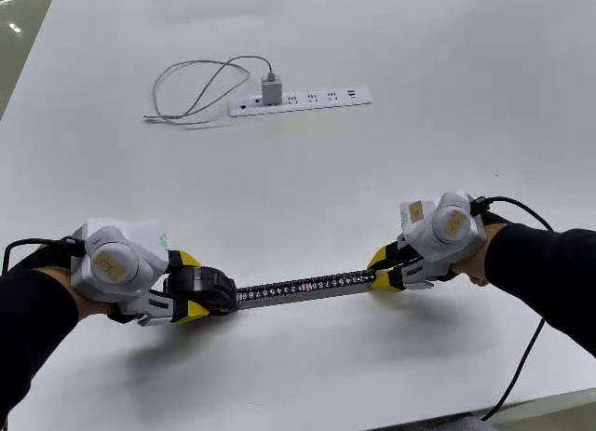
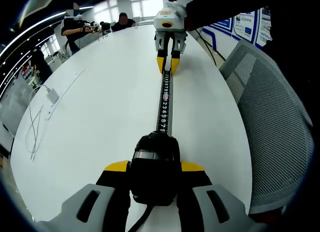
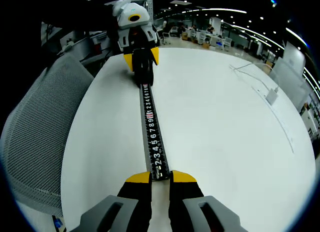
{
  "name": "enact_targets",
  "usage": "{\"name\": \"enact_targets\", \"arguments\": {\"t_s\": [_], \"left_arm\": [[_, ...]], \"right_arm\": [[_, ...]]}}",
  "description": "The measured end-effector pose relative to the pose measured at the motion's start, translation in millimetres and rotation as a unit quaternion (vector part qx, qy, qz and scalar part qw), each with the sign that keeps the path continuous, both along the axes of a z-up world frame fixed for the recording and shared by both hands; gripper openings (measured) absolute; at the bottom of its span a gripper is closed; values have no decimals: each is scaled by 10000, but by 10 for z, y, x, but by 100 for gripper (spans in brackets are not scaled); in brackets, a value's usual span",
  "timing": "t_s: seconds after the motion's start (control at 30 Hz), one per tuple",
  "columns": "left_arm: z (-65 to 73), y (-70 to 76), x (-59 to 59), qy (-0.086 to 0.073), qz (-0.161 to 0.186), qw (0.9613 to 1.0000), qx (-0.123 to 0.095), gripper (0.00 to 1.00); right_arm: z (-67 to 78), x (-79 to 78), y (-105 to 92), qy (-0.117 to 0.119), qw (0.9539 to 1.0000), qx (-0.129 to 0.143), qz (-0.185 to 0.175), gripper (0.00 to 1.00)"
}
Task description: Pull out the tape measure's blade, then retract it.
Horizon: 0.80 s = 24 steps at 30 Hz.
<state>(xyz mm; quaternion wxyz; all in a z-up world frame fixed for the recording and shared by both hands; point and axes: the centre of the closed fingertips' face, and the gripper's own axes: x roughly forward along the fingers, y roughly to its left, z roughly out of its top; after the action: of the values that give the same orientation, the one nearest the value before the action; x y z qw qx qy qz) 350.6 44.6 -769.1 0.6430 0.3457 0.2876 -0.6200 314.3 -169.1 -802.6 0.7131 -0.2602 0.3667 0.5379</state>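
Head view: the left gripper clamps the black tape measure. Its blade lies drawn out — the right gripper pinches its tip.

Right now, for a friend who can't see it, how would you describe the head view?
Two hand-held grippers stretch a tape measure's blade across a white table: the left gripper clamps the black case, the right gripper pinches the blade's end. Behind lie a power strip and cable.

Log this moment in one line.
left gripper: shut on case | right gripper: shut on blade | blade: out, straight between grippers, over table
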Motion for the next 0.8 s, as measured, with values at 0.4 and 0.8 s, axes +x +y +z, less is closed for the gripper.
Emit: {"name": "enact_targets", "arguments": {"t_s": [0.4, 0.8], "left_arm": [[-2, -4, 3, -11, 3, 10000, 32, 31], [5, -7, -4, -17, 9, 9999, 107, 31]], "right_arm": [[-7, -8, -101, -2, 10000, -18, -43, 8], [-3, -12, -185, -7, 10000, -3, -9, 8]]}}
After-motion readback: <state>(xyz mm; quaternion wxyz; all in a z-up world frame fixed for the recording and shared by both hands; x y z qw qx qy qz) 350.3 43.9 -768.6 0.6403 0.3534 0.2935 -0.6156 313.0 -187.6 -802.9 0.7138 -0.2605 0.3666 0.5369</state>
